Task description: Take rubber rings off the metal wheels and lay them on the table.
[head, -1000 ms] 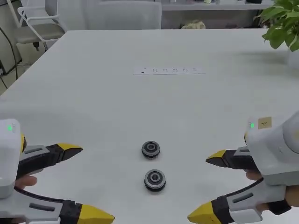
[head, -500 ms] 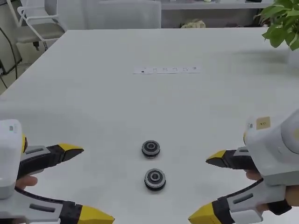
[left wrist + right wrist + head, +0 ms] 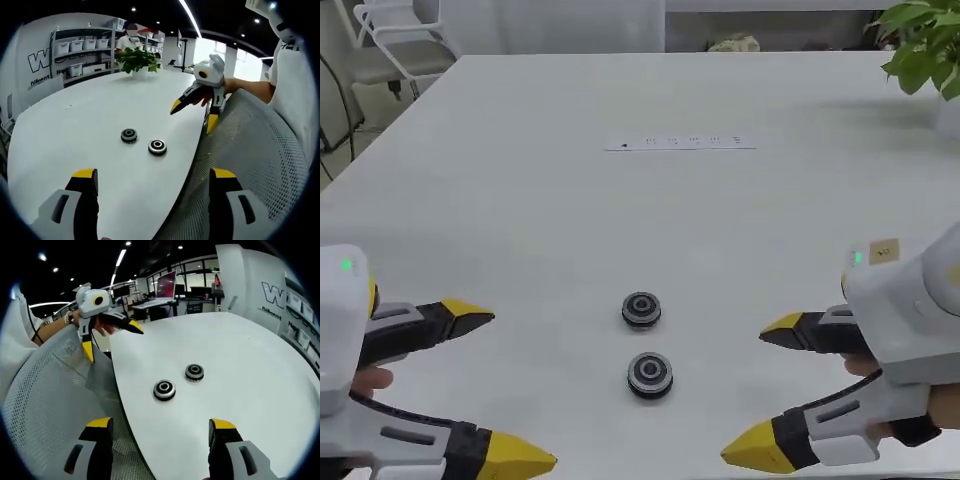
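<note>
- The left gripper (image 3: 500, 390) is held wide open, empty.
- The right gripper (image 3: 748, 393) is likewise spread wide, empty.
- The far metal wheel (image 3: 641, 310) and near metal wheel (image 3: 649, 373) are set on the table (image 3: 620, 200) between them.

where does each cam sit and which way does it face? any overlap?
Head view: on the headset, facing forward and down at the table; left gripper and right gripper, both open, enter from the bottom corners.
Left gripper view: rides the left gripper, facing along the table edge at the right gripper; own fingers at bottom, person's torso on the right.
Right gripper view: rides the right gripper, facing back at the left gripper; own fingers at bottom, torso on the left.
Shared: all three see the near wheel and far wheel.
</note>
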`<state>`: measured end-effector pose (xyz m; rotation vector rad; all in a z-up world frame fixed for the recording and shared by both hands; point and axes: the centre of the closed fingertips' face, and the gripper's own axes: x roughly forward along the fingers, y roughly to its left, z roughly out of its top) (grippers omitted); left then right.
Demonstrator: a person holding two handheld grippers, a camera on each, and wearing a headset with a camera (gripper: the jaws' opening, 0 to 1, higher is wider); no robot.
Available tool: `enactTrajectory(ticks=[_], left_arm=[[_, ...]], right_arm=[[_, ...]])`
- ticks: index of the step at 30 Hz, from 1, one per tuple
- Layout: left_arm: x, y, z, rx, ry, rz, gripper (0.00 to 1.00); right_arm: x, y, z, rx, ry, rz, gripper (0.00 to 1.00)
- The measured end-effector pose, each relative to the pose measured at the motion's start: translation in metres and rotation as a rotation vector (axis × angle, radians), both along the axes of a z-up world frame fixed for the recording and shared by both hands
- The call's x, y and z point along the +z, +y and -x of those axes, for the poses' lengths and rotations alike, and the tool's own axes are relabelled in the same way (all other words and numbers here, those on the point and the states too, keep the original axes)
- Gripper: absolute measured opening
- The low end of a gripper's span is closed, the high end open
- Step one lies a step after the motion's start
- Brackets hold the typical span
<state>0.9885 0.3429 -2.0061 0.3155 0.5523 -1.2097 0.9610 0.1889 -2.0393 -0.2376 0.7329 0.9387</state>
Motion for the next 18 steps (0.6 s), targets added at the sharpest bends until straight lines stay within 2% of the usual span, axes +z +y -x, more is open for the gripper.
enactTrajectory(ticks=[6, 9, 12, 18], left_arm=[[0.011, -0.005, 0.001, -0.013, -0.003, 0.027, 0.90], [0.016, -0.007, 0.002, -0.029, -0.018, 0.018, 0.90], [0.022, -0.012, 0.003, -0.049, -0.030, 0.020, 0.90], [0.034, -0.021, 0.001, -0.095, -0.067, 0.010, 0.90]], right_arm=[[0.005, 0.004, -0.002, 0.001, 0.002, -0.019, 0.75], [0.013, 0.007, -0.005, -0.006, -0.010, -0.039, 0.75], [0.018, 0.007, -0.009, -0.009, -0.026, -0.026, 0.75], [0.038, 0.014, -0.017, 0.030, -0.071, -0.019, 0.74]])
